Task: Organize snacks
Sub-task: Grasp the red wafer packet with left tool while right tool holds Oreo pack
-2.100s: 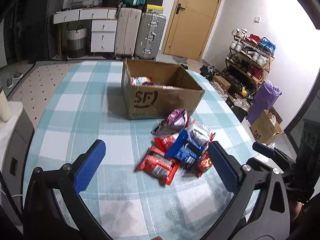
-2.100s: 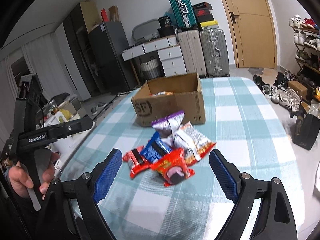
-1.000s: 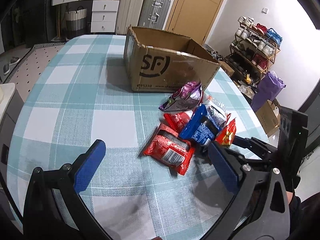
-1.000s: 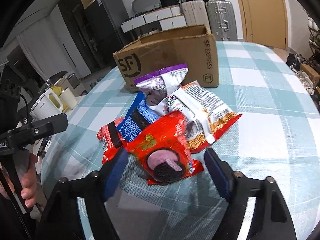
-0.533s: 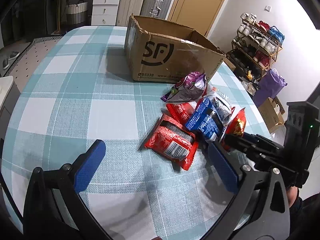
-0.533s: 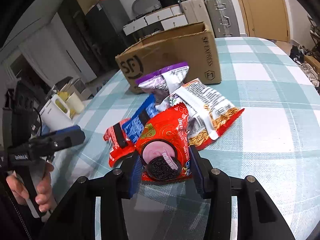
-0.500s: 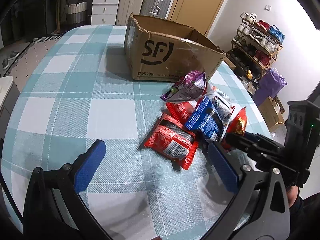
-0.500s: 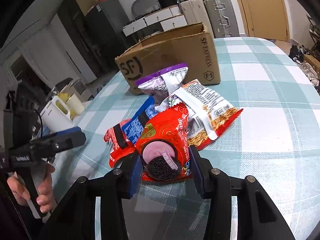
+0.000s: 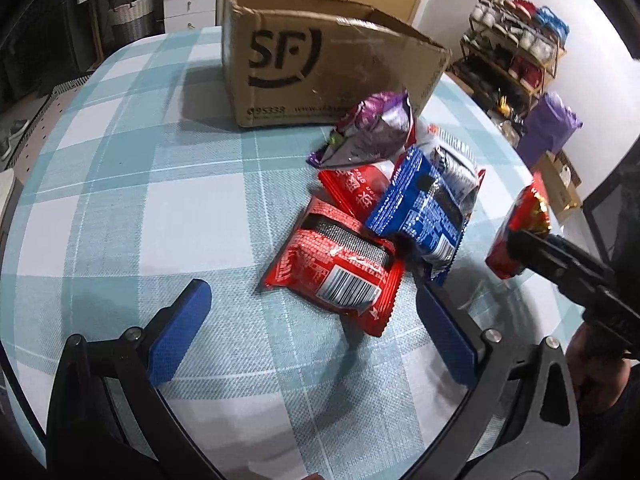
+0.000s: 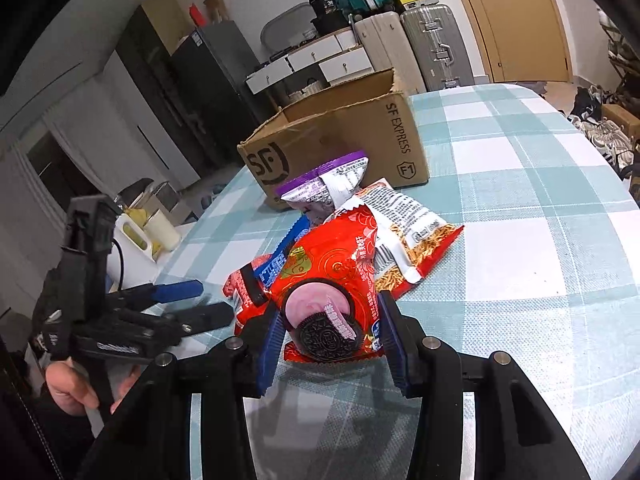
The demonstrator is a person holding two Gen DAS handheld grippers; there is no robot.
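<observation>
My right gripper (image 10: 330, 338) is shut on a red Oreo packet (image 10: 332, 280) and holds it just above the checked tablecloth; the packet also shows in the left wrist view (image 9: 516, 232). My left gripper (image 9: 316, 328) is open and empty, low over the cloth, just short of a red snack packet (image 9: 336, 268). Behind that lie a blue packet (image 9: 420, 212), another red packet (image 9: 352, 188) and a purple bag (image 9: 368, 132). A noodle snack bag (image 10: 408, 236) lies under the pile. The open SF cardboard box (image 9: 320, 68) stands behind the snacks.
The round table (image 9: 120, 160) has a teal checked cloth. Suitcases (image 10: 432, 40) and white drawers (image 10: 320, 60) stand by the far wall. A shoe rack (image 9: 516, 36) and a purple bag (image 9: 552, 128) stand on the floor to the right. A kettle and cups (image 10: 148, 228) sit left of the table.
My right gripper closed on the red Oreo packet and lifted it off the pile. My left gripper came lower and closer to the snacks, staying open.
</observation>
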